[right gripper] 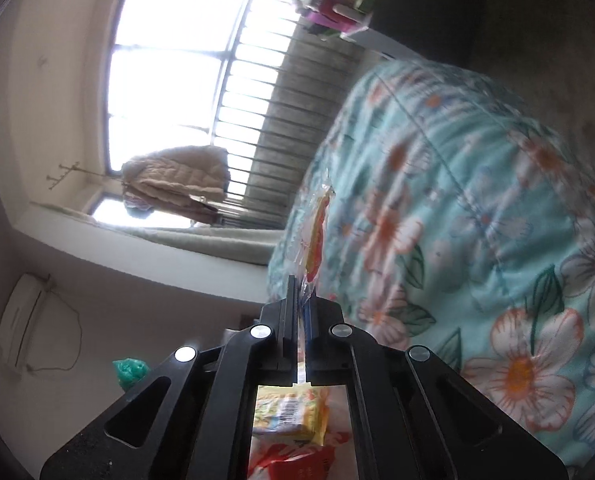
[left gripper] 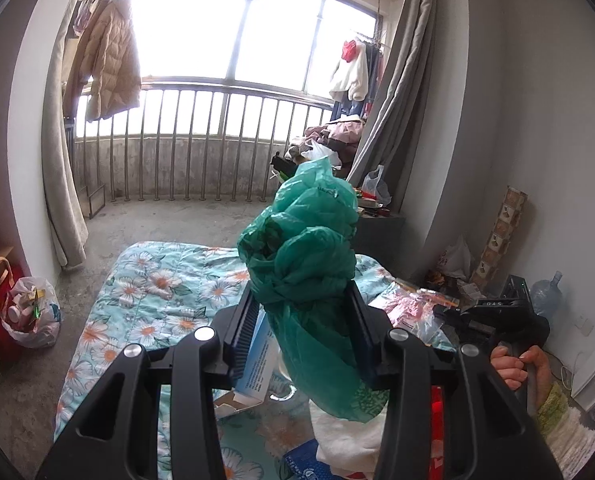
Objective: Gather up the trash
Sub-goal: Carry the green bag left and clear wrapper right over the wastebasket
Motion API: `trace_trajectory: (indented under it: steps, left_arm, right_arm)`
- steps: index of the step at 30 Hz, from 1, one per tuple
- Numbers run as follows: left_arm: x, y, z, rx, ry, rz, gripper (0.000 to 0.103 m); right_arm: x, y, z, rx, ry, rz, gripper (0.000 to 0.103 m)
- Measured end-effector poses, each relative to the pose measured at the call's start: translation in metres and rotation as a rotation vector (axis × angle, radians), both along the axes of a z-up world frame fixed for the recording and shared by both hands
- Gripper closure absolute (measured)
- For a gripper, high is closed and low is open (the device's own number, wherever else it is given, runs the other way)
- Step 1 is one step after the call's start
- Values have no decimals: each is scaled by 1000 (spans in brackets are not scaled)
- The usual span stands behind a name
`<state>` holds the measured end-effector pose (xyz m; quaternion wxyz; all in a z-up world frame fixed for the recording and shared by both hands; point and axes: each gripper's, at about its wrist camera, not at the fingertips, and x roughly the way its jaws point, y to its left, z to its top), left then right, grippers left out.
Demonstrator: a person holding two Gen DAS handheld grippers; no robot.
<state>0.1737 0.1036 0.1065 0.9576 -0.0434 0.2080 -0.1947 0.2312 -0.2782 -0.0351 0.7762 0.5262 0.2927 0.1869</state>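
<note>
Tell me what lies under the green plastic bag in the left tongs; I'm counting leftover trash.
Under the green plastic bag, on the floral quilt, a white-and-blue carton, white cloth and a blue packet show. Whatever sits directly behind the bag's hanging part is covered.

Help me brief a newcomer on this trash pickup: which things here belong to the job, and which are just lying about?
Job:
- green plastic bag, in the left tool
- clear wrapper, pinched by the right tool
- snack packets

Lying about:
- floral quilt
- beige jacket
- water jug
</note>
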Motion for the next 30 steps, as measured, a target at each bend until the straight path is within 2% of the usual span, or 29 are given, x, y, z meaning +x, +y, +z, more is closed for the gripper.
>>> trace_trajectory:
  steps: [6, 11, 14, 17, 19, 20, 23, 25, 27, 30]
  left_arm:
    - [-19, -35, 33, 0, -72, -90, 61]
    - [-26, -90, 60, 3, -73, -261, 61]
    - [-17, -140, 69, 19, 4, -407, 61]
    - [4, -210, 66, 24, 194, -579, 61]
    - [18, -267, 54, 55, 321, -663, 61]
    - [25, -307, 40, 114, 372, -689, 61]
    - [26, -403, -4, 270, 444, -734, 61]
    - [20, -468, -48, 358, 540, -781, 61]
    - [13, -515, -89, 412, 641, -812, 61]
    - [2, -583, -154, 497, 742, -830, 61]
  right_arm:
    - [-44, -18, 56, 18, -209, -48, 103]
    - [-106, -45, 75, -46, -286, -156, 103]
    - [-153, -71, 74, -166, -272, -286, 103]
    - [-202, -96, 71, -298, -223, -441, 103]
    - [-233, -108, 66, -406, -168, -552, 103]
    - [-246, -113, 60, -446, -128, -601, 103]
    - [-278, -132, 29, -523, 29, -730, 103]
    - [-287, -145, 2, -537, 128, -799, 103]
    - [-294, -159, -21, -543, 209, -847, 103]
    - [-299, -183, -56, -492, 288, -888, 103]
